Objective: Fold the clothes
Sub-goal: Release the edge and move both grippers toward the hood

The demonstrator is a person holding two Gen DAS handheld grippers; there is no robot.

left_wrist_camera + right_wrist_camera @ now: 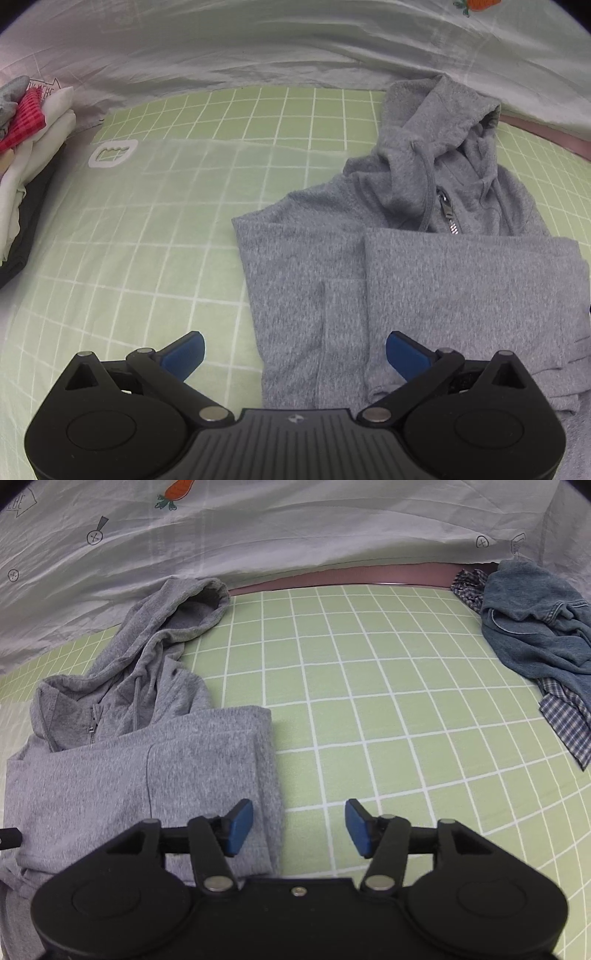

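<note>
- Blue-padded fingers of the left claw [294, 354] stand spread wide, pinching nothing; the lower part of the heather-grey zip-up fleece hoodie [406, 266] lies directly beneath and between them.
- Right claw [299, 827] is likewise spread and empty, with its left pad over the hoodie's right folded edge and its right pad over the bare green white-gridded bedsheet [388, 701].
- That hoodie lies flat with both sides folded in, its long axis running straight away from the claws, hood farthest and hem nearest.
- Judging by this, the next fold would carry hem towards hood; both claws sit near the hem end, the left more squarely over the cloth.
- Folded pale clothes [33, 155] are stacked far left; a crumpled blue denim garment [535, 627] waits far right.
</note>
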